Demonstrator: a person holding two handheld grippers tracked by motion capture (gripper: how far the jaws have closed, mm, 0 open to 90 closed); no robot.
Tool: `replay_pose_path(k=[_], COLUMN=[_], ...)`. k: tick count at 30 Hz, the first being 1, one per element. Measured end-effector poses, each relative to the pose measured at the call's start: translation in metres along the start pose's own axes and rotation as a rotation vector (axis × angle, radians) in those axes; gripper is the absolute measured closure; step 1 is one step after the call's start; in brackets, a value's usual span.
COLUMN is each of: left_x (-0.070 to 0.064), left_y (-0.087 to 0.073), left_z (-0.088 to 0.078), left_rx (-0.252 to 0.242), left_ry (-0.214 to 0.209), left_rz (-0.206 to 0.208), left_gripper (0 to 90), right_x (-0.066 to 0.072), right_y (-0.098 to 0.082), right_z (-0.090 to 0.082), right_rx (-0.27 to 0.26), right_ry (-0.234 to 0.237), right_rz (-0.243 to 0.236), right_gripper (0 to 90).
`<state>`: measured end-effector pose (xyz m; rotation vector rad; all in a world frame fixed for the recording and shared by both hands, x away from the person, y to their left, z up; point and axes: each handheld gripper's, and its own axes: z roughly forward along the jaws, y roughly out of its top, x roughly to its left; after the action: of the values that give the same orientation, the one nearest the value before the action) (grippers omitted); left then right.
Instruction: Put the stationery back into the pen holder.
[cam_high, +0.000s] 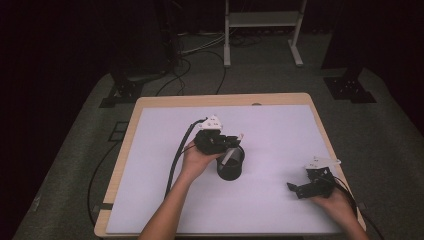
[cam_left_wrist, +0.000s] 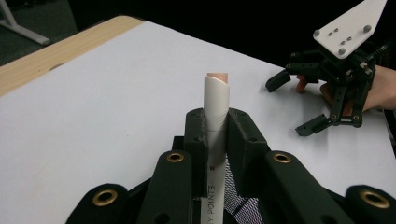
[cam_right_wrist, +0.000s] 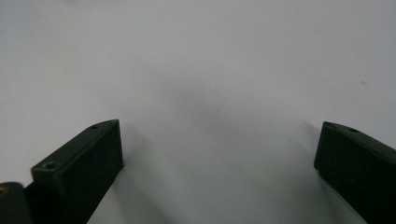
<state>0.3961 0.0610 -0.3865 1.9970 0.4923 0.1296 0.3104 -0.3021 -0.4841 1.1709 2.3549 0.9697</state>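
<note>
Left gripper view: left gripper (cam_left_wrist: 215, 135) clamped on white marker (cam_left_wrist: 216, 105), above black mesh cup (cam_high: 231, 163).
Right gripper (cam_high: 306, 186): jaws wide apart, empty, well right of cup.

Lab recording setup: dark room, grey carpet (cam_high: 75, 150), floor cables (cam_high: 200, 50), stand bases (cam_high: 350, 87), white-covered worktop (cam_high: 280, 130).

A mesh cup (cam_high: 230, 163) stands on the table's (cam_high: 165, 101) middle.

Dim, murky surroundings; the white mat (cam_high: 280, 135) is evenly lit, with soft shadows and close-range blur.
</note>
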Motion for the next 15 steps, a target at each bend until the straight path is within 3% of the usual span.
replay_pose_path(k=[15], left_x=[-0.003], left_y=[-0.012], left_z=[0.008], left_rx=[0.038], left_ry=[-0.007], left_rz=[-0.008], left_gripper=[78.1], right_x=[0.0], right_y=[0.0], right_z=[0.0], right_rx=[0.002], right_ry=[0.001], right_rz=[0.002], right_gripper=[0.2])
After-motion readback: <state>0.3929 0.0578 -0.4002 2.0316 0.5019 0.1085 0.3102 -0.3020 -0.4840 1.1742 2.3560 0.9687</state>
